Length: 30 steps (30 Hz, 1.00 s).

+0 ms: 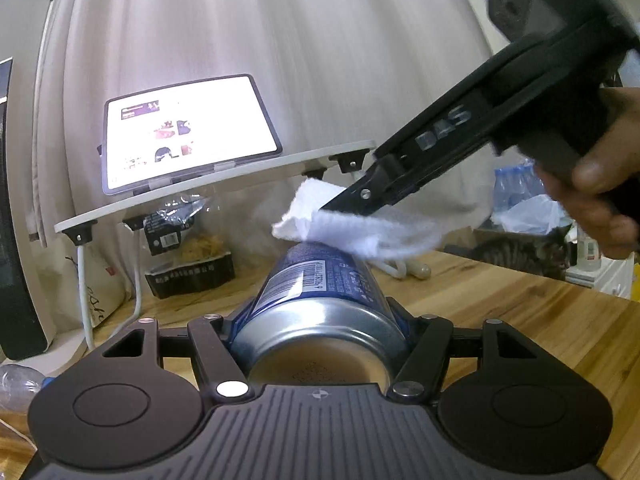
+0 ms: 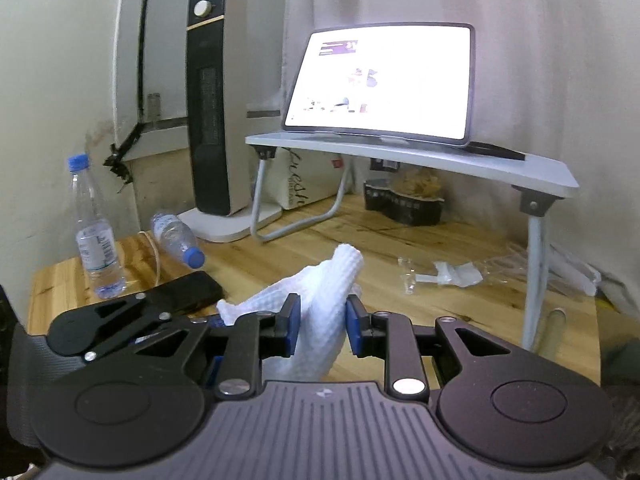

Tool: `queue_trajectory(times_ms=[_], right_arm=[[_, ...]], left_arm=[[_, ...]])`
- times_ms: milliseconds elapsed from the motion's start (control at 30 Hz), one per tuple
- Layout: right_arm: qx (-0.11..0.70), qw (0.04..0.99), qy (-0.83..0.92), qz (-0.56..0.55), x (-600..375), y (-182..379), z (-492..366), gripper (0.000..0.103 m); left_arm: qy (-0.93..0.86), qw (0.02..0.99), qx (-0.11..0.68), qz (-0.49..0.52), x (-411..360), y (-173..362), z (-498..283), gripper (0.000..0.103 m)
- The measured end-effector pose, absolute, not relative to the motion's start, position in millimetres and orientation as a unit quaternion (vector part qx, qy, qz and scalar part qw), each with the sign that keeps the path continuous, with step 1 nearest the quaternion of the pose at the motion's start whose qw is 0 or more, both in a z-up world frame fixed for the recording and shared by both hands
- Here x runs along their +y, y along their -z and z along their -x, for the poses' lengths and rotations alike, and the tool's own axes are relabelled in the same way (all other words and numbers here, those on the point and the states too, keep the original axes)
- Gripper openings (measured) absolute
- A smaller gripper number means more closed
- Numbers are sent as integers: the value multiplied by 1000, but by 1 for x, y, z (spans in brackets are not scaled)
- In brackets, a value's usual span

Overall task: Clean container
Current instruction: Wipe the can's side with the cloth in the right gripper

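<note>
Pads of the left hand-held gripper [image 1: 320, 320] clamp a blue-labelled metal can [image 1: 320, 300], its silver base turned to the camera and its far end pointing away above the wooden table [image 1: 520, 320]. The right hand-held gripper [image 2: 322, 330] pinches a crumpled white paper towel [image 2: 328, 304], which rests against the can's far end. Beyond stand a lit tablet [image 1: 188, 136] on a small folding stand [image 2: 440, 158], a tower heater [image 2: 214, 100] and two water bottles [image 2: 96, 232].
</note>
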State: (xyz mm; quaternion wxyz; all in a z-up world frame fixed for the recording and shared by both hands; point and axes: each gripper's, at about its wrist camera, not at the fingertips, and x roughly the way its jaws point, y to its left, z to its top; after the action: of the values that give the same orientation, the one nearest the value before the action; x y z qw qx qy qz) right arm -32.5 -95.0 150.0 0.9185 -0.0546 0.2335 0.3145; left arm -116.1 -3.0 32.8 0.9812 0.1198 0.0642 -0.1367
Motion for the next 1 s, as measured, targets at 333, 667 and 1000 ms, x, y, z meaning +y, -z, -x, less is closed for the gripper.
queue_trajectory(times_ms=[333,667,1000], right_arm=[[251,861,-443,4,-97,-136,80,27],[234,901,-356,-87,-131,-124,38,27],[247,877,-387,-143,-136,-113,39,27]], left_arm=[[137,986,72,-60,20,-35,101,67],[147,986,55,-48,24,-35,106,67],[142,987,58,-50,23,-35,105,67]])
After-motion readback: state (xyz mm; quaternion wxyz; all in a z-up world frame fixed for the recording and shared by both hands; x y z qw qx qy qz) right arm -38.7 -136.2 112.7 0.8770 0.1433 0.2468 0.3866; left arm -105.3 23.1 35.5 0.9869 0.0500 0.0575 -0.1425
